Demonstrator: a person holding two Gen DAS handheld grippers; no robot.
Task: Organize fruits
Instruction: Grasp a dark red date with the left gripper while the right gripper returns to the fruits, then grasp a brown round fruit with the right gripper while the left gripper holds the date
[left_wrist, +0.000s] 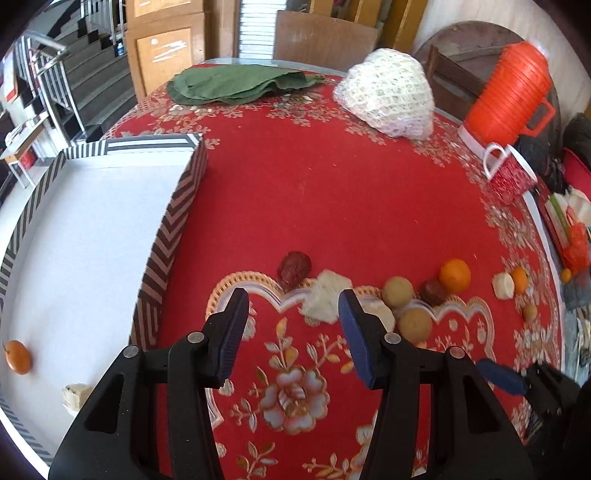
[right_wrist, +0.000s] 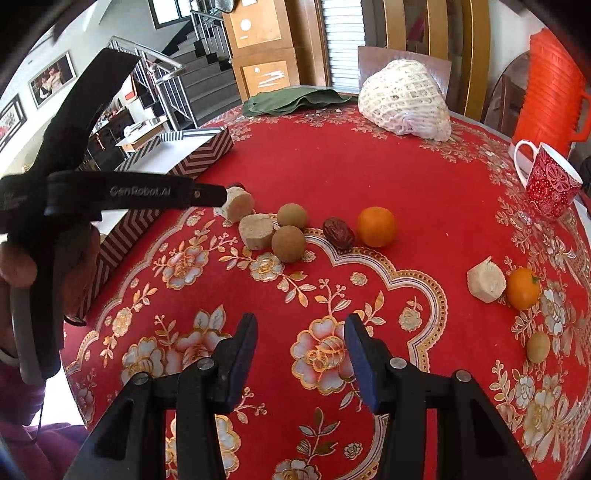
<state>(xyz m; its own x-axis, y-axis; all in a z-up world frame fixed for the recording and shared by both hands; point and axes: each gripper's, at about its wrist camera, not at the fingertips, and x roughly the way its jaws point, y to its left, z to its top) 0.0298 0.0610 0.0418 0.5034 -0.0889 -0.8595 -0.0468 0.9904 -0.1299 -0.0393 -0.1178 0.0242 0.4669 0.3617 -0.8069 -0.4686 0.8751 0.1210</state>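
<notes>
Far left, the striped box (left_wrist: 173, 225) sits on the red floral worktop (left_wrist: 332, 192), and inside on its white floor lie a small orange fruit (left_wrist: 17, 356) and a pale chunk (left_wrist: 75, 395), well apart from each other. Next, the left tongs (left_wrist: 293, 306) hover over the cloth, jaws apart, nothing between them. Just beyond their tips lie a red date (left_wrist: 293, 269) and a pale cut piece (left_wrist: 325, 299). Moving right, two brown round fruits (left_wrist: 398, 291) touch, then a second date (right_wrist: 338, 232) and an orange (right_wrist: 376, 226) close beside it. The right tongs (right_wrist: 301, 354) hang lower over the floral pattern, jaws also apart and empty. Further right, another pale chunk (right_wrist: 485, 282) sits against a small orange (right_wrist: 522, 288), a little brown fruit (right_wrist: 538, 346) near them. At the far edge stands a red patterned mug (right_wrist: 552, 184).
</notes>
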